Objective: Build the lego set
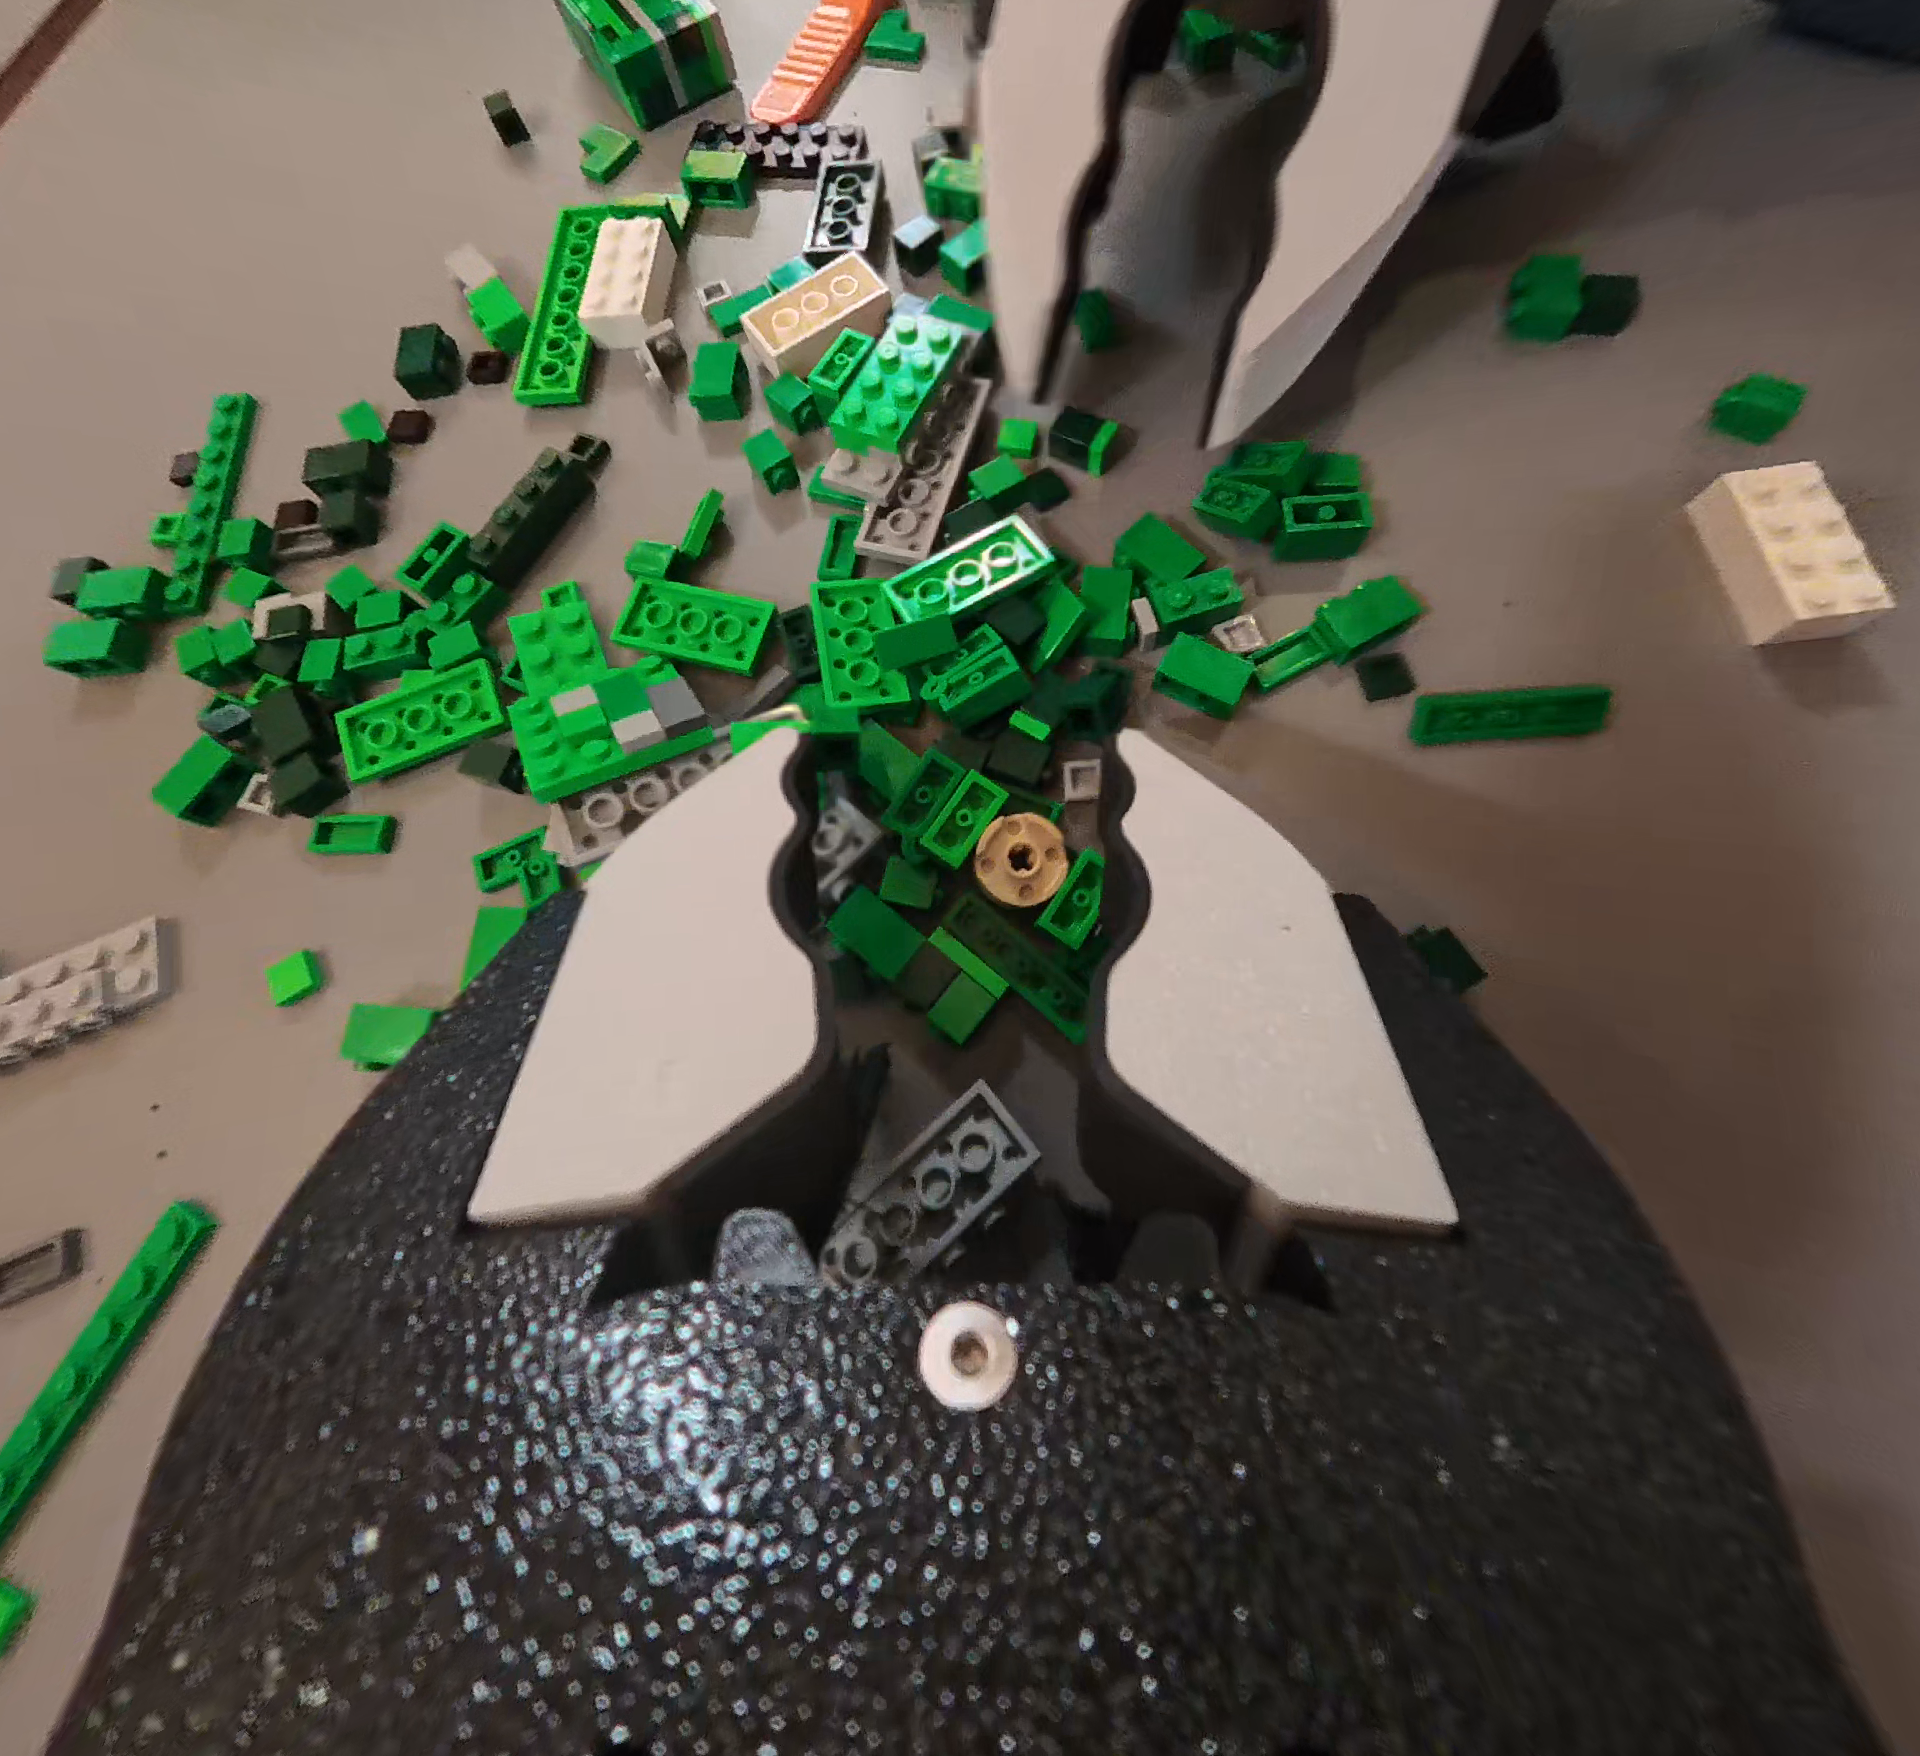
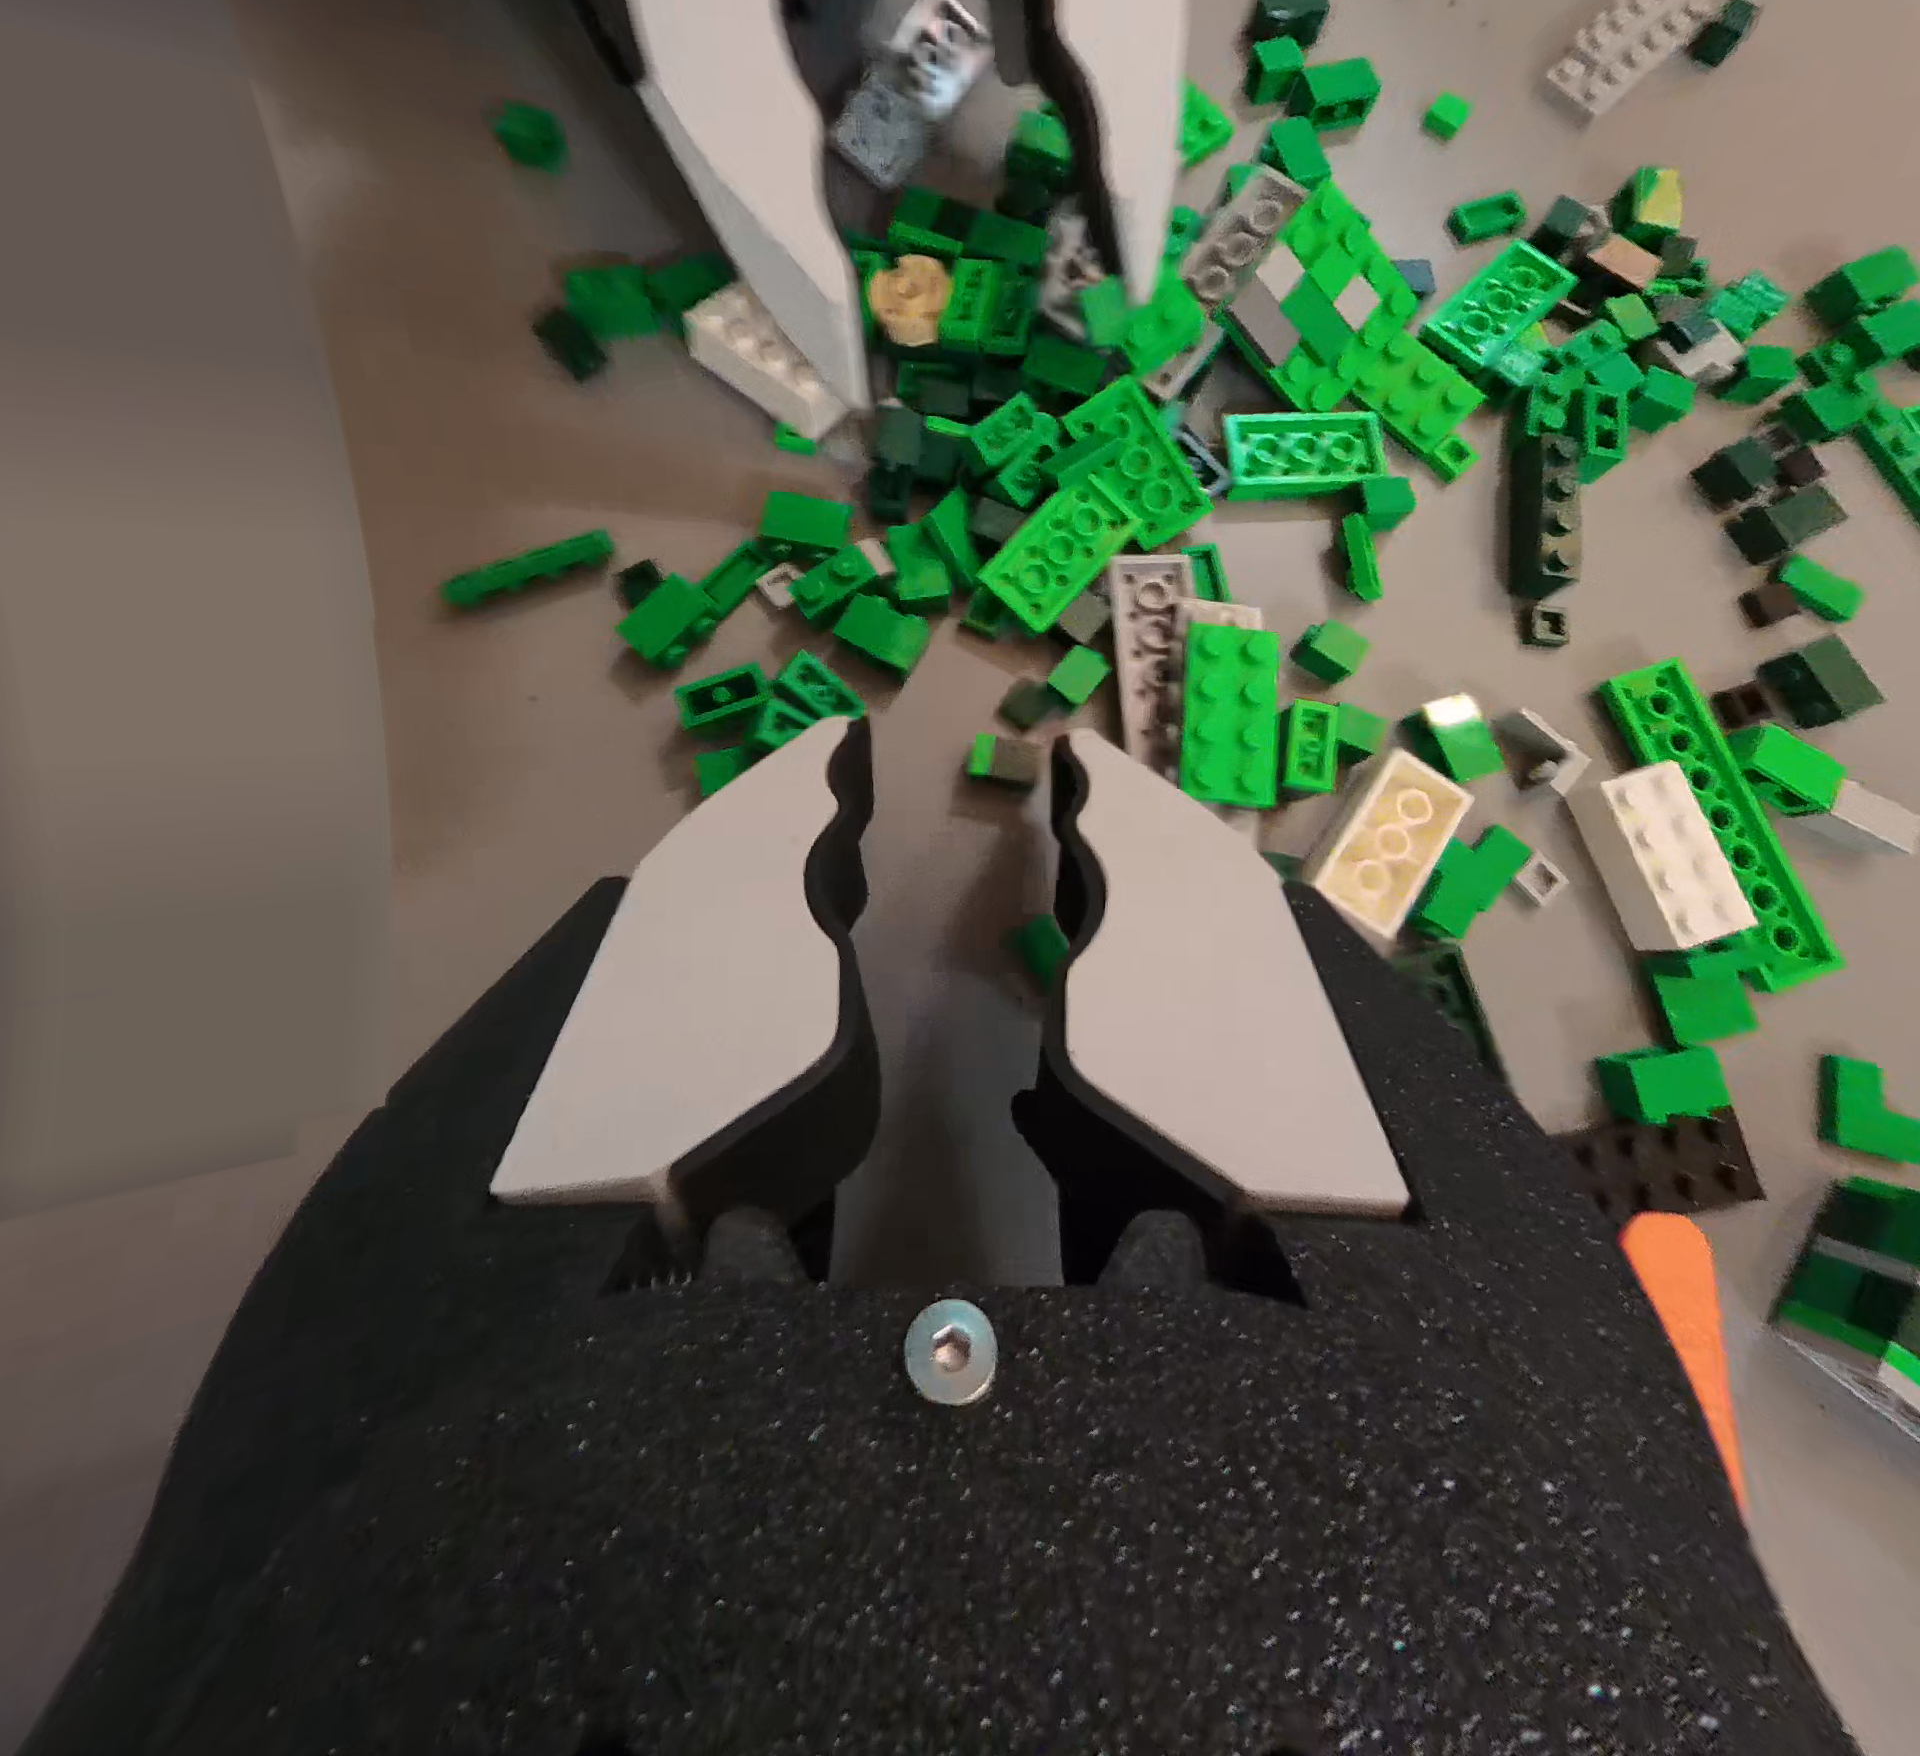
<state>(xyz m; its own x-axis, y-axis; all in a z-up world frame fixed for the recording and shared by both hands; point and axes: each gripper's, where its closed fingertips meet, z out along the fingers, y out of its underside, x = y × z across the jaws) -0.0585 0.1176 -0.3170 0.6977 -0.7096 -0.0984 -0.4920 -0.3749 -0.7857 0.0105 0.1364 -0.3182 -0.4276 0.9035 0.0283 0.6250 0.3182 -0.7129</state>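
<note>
A pile of loose green, grey and white bricks point(image 1: 852, 626) lies spread on the grey table point(image 1: 260, 200). My left gripper point(image 1: 958, 740) is open and low over the pile. A tan round piece point(image 1: 1021, 859) and small green bricks show between its fingers, and a grey plate point(image 1: 935, 1187) shows between the finger bases. My right gripper point(image 2: 958, 738) is open and empty, hovering at the pile's edge point(image 2: 1091, 501) opposite the left gripper point(image 2: 997, 350). In the left wrist view the right gripper point(image 1: 1127, 413) points down at the pile's far side. The tan piece also shows in the right wrist view point(image 2: 911, 298).
A part-built green model point(image 1: 634, 13) stands at the back next to an orange brick separator point(image 1: 831, 23) and a black plate point(image 1: 779, 143). A white brick point(image 1: 1787, 553) lies apart on the right. A long green plate point(image 1: 104, 1363) and grey plates point(image 1: 73, 984) lie left. Tip to tip, the grippers are about 8 cm apart. To reach the orange brick separator point(image 1: 831, 23) in a straight line is about 15 cm for my right fingers, about 25 cm for my left.
</note>
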